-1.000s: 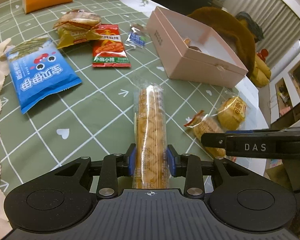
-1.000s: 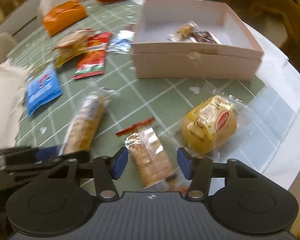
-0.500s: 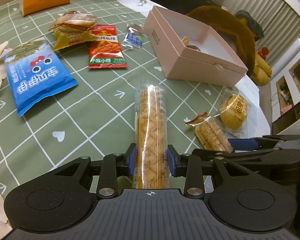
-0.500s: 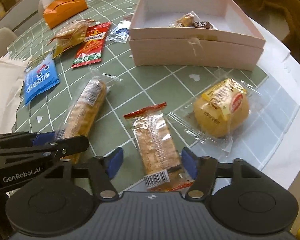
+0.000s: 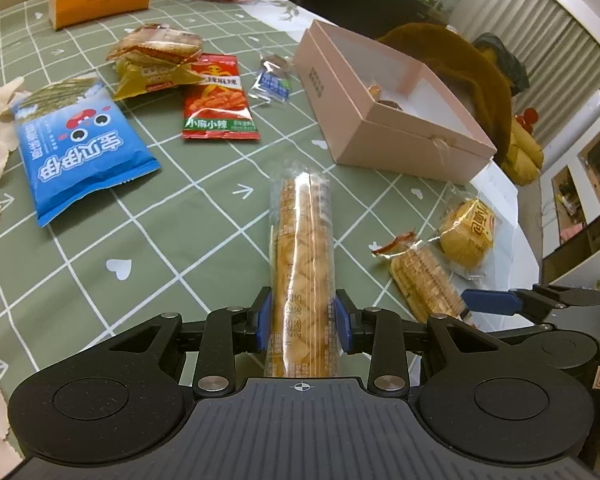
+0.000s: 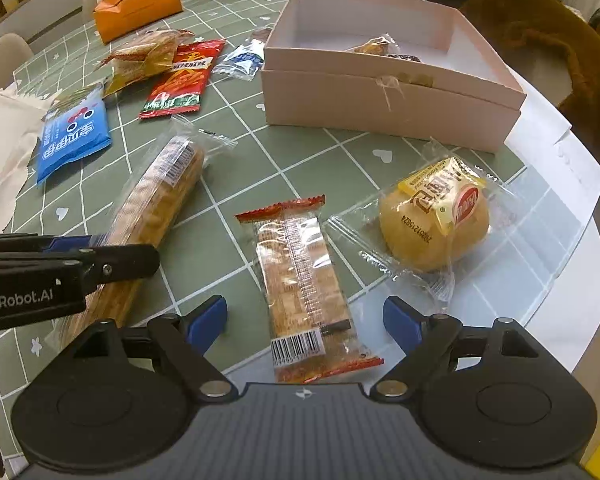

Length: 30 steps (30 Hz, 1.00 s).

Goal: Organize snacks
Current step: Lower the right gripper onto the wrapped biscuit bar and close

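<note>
Between the left gripper's (image 5: 301,316) jaws, a long biscuit pack (image 5: 301,256).

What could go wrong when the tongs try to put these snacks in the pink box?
1. The left tongs grip the long biscuit pack only at its near end, so it may droop or slip.
2. The right tongs stand open around the red-edged cracker pack; squeezing might crush it.
3. The pink box has high walls a pack could snag on.

cracker sleeve (image 6: 156,208) left of wafer pack (image 6: 304,284), bun (image 6: 434,216) right, box (image 6: 392,108) behind
</note>
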Available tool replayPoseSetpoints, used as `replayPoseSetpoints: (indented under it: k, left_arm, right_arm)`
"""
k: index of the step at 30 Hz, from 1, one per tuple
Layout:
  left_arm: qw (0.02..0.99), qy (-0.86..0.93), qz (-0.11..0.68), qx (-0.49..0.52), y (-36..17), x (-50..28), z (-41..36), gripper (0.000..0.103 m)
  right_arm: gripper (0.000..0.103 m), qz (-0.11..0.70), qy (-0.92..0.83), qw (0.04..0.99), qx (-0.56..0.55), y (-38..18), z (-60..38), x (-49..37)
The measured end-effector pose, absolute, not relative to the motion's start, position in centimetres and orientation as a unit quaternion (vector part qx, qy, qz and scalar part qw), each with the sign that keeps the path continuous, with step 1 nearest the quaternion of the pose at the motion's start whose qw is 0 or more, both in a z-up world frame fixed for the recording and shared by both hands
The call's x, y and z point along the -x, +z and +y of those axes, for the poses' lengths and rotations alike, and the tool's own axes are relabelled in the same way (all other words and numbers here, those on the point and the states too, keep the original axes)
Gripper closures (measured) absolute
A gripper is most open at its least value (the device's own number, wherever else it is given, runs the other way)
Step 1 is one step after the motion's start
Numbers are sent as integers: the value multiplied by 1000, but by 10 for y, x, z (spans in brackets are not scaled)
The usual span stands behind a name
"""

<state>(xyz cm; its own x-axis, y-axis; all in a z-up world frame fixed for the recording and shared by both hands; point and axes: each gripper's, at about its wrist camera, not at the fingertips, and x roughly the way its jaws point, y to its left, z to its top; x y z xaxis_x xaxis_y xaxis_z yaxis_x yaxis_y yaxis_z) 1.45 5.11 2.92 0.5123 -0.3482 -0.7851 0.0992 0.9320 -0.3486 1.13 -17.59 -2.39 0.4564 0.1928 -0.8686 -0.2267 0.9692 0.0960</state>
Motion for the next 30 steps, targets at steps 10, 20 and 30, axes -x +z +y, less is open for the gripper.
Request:
replayPoseSetpoints:
  k: [10, 20, 30]
  left_arm:
    - [853, -129, 493, 115, 32, -12, 53, 67]
    - [851, -132, 491, 128, 31, -13, 56, 67]
    - [849, -127, 497, 130, 32, -15, 54, 67]
  right_arm:
    - [18, 508, 97, 856, -7, -25, -193, -15]
    - [44, 506, 156, 848, -21, -11, -182, -7]
    - [54, 505, 140, 851, -7, -15, -183, -23]
